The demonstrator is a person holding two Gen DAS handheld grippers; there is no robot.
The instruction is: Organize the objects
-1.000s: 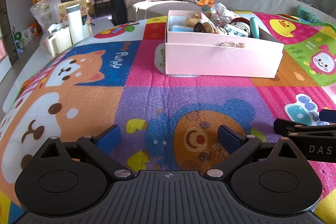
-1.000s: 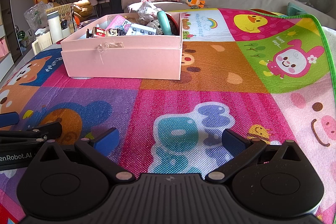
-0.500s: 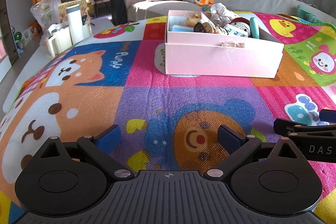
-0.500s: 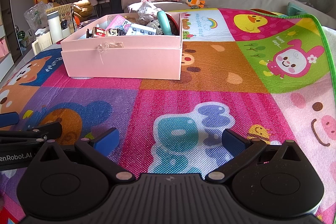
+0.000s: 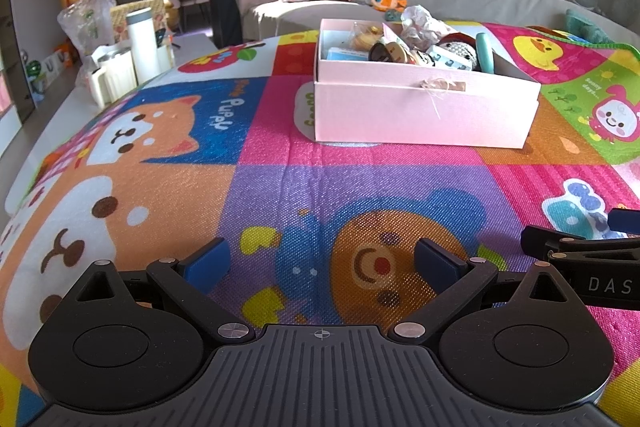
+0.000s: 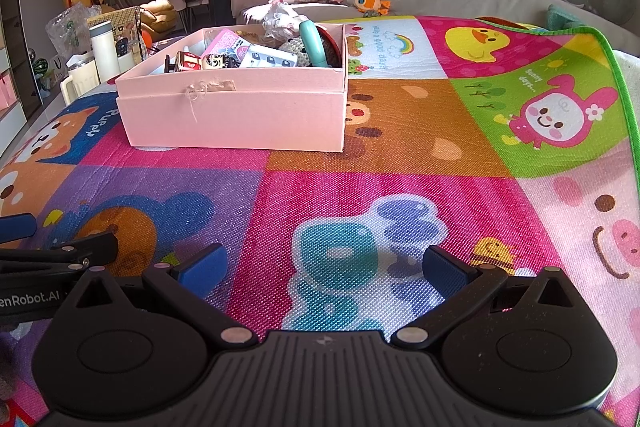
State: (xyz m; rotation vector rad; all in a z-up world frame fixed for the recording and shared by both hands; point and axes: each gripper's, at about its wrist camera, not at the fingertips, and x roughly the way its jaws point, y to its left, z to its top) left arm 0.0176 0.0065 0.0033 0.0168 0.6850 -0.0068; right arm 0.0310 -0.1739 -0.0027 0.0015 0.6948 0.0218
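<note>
Left gripper (image 5: pixel 322 261): we see the jaws spread, nothing between, low over the mat (image 5: pixel 280 187).
Right gripper (image 6: pixel 324 267): spread too, empty, just right of the left one.
Box (image 6: pixel 236 115): pink, lidless, on the far mat, well apart from both.
Contents: we count a teal ring (image 6: pixel 314 43), crochet ball (image 6: pixel 292 47), small packets, crumpled wrap.

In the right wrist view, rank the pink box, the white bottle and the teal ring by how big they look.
1. pink box, largest by far.
2. white bottle.
3. teal ring, partly hidden inside the box and close to the bottle in apparent size, so the last two are uncertain.
</note>
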